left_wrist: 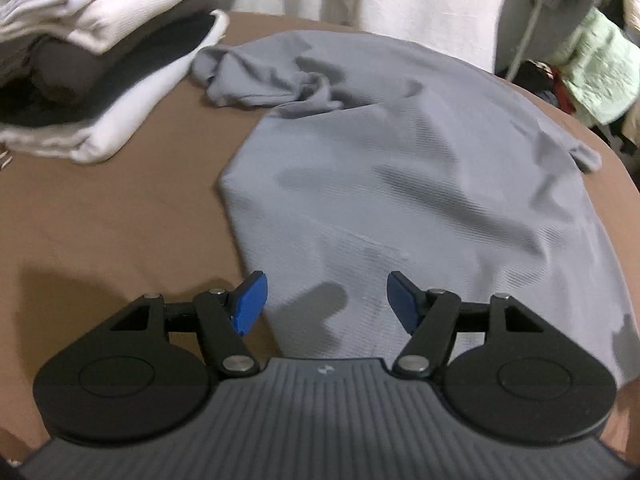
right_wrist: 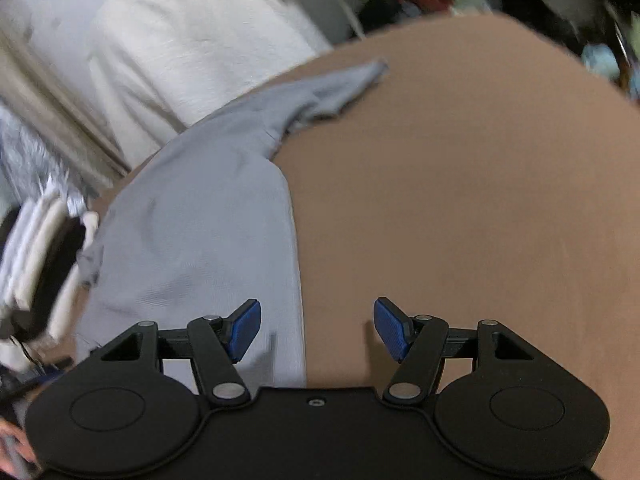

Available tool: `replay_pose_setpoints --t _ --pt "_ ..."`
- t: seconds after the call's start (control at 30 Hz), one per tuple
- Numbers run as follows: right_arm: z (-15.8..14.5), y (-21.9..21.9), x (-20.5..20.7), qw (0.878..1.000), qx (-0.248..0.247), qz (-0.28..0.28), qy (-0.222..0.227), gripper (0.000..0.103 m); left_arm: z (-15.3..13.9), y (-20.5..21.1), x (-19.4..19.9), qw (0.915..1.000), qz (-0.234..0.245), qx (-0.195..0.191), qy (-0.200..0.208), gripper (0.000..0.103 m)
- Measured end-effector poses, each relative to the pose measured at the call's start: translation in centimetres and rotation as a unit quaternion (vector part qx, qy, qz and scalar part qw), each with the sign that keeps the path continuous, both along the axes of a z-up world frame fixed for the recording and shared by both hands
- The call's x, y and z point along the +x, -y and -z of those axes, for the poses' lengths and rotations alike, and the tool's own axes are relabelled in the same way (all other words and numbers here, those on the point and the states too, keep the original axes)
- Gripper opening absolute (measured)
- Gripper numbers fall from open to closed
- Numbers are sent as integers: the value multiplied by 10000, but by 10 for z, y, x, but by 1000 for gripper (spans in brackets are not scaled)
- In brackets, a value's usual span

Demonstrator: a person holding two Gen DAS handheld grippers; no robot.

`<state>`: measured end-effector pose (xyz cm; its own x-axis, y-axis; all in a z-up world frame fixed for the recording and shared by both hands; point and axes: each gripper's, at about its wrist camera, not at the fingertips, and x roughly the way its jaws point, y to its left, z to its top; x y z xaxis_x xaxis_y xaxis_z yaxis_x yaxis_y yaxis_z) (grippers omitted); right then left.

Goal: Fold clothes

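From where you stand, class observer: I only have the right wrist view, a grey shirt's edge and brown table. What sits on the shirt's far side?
Observer: A stack of folded clothes, white and dark layers, lies on the brown table beside the grey shirt.
Operator: Is the shirt's sleeve on that side flat?
Observer: No, the left sleeve is crumpled in a bunch near the stack.
Operator: And the other gripper?
Observer: The left gripper has open jaws over the shirt's near part, holding nothing.
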<state>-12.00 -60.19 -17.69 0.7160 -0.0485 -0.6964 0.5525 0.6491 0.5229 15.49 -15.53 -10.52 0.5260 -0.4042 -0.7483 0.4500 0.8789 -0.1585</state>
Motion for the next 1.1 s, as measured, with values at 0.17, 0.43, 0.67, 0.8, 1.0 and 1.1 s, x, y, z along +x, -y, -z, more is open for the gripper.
replay_pose_setpoints --t 0.17,0.43,0.67,0.8,1.0,1.1 --pt "25 -2 -6 9972 737 100 -15 68 0 21 -17 9969 222 417 637 76" --pt "54 -20 36 9894 1063 -947 -276 83 20 45 -23 9876 372 1260 855 80" --pt "53 -31 63 9875 633 -1435 -172 98 41 53 -21 9694 -55 1985 1442 81" --pt "45 -49 62 9858 -304 -1569 -524 39 39 36 -9 9871 -206 1306 901 4" --pt "6 -38 38 9941 -527 -877 -349 3 -3 -4 -59 9897 -857 554 1005 4" --pt "-39 -50 1 9835 -1684 -667 11 0 -19 -34 -96 9909 -1036 41 862 4"
